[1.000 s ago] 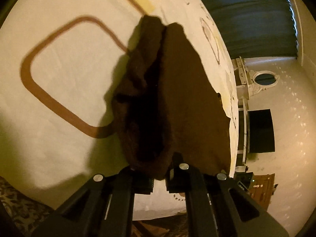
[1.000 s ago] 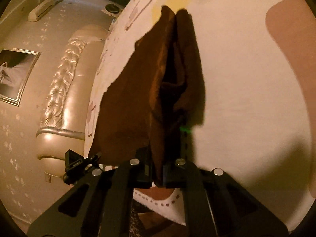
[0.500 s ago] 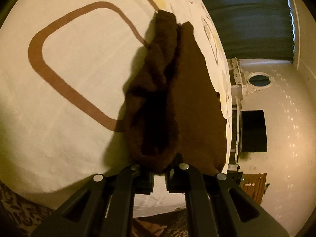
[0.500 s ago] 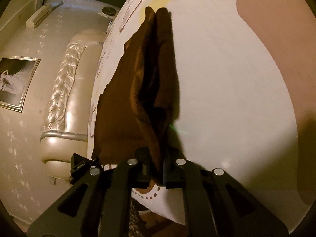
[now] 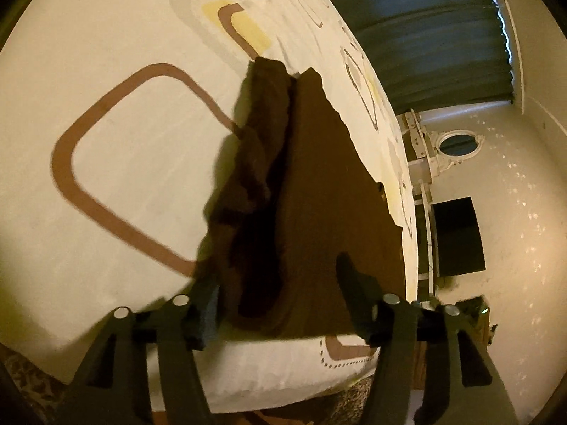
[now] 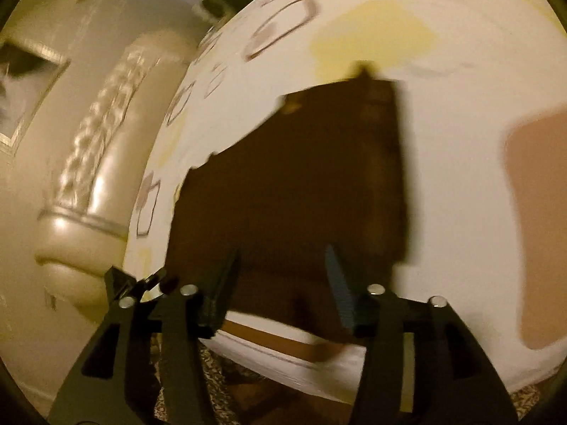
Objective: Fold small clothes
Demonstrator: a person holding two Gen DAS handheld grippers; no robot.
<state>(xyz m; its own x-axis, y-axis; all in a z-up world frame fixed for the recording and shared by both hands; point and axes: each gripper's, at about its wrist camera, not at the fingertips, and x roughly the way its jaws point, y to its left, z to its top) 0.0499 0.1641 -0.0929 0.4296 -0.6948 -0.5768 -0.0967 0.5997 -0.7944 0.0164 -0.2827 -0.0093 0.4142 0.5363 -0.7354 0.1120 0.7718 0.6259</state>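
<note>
Brown cloth (image 5: 319, 191) lies on the patterned bedsheet (image 5: 117, 191), rumpled along its left edge, between my left tool's (image 5: 278, 304) spread fingers. From the right wrist, blurred, my right tool (image 6: 280, 276) gapes empty over the cloth's near edge.

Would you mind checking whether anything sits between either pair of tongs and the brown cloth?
Nothing visible does. The brown cloth lies on the bed sheet directly ahead of the open left tongs and the open right tongs.

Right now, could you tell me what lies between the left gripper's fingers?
In the left wrist view, the near edge of the brown garment lies between the open left gripper fingers, ungripped.
</note>
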